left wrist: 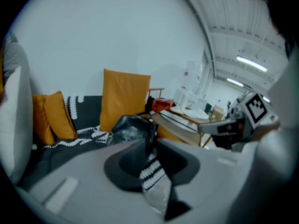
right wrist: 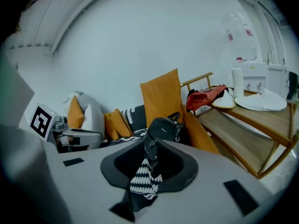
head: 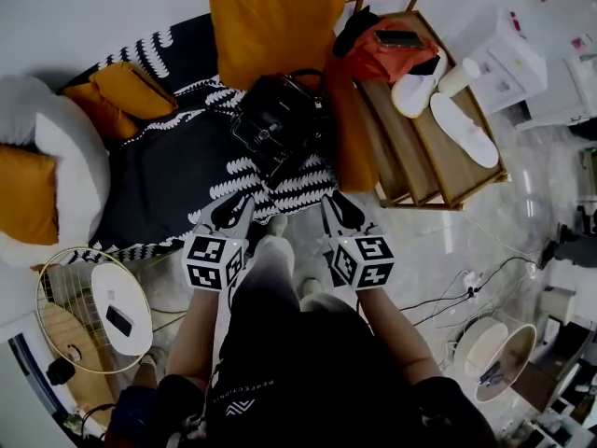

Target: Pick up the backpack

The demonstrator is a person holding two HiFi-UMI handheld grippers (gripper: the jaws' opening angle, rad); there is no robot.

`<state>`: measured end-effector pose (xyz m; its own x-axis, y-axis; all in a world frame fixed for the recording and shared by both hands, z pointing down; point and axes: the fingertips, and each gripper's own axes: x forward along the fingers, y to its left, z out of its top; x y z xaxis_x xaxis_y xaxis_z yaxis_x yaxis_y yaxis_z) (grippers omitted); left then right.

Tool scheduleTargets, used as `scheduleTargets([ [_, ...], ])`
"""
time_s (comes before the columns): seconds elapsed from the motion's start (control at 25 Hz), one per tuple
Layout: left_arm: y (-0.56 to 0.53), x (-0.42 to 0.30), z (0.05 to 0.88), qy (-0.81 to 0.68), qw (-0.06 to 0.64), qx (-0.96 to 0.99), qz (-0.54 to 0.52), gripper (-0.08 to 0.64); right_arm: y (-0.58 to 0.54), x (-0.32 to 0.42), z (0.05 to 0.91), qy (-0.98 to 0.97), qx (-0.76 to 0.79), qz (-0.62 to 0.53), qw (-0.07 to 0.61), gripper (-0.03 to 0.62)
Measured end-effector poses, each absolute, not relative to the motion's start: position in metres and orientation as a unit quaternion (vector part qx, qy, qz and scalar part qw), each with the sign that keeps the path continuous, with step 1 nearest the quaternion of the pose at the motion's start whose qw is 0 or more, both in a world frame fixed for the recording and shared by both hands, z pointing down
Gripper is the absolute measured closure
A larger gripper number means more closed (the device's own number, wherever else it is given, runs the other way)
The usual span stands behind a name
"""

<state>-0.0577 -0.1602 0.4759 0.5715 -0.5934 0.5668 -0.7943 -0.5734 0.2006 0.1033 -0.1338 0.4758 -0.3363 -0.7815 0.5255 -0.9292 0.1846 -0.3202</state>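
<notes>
On the patterned blanket [head: 159, 180], backpack [head: 278, 119] ahead of left claw [head: 233, 213], right claw [head: 341, 210], both parted, empty

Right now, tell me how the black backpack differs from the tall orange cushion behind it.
The backpack is black, with straps and metal fittings; the cushion is plain orange. The cushion stands upright and rises well above the backpack, which sits low in front of it. Both are on the dark sofa.
</notes>
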Motion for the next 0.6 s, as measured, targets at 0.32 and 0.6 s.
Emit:
scheduleTargets([
  [0.32, -0.235, -0.066, 0.517, -0.396, 0.236, 0.850, 0.254, 0.418, -0.205, 0.105, 0.513, -0.731, 0.582, 0.327, 0.138, 0.476],
  [0.6, -0.283, -0.070, 0.561, -0.385, 0.253, 0.842, 0.279, 0.394, -0.244, 0.111, 0.556, -0.703, 0.595, 0.357, 0.159, 0.449],
])
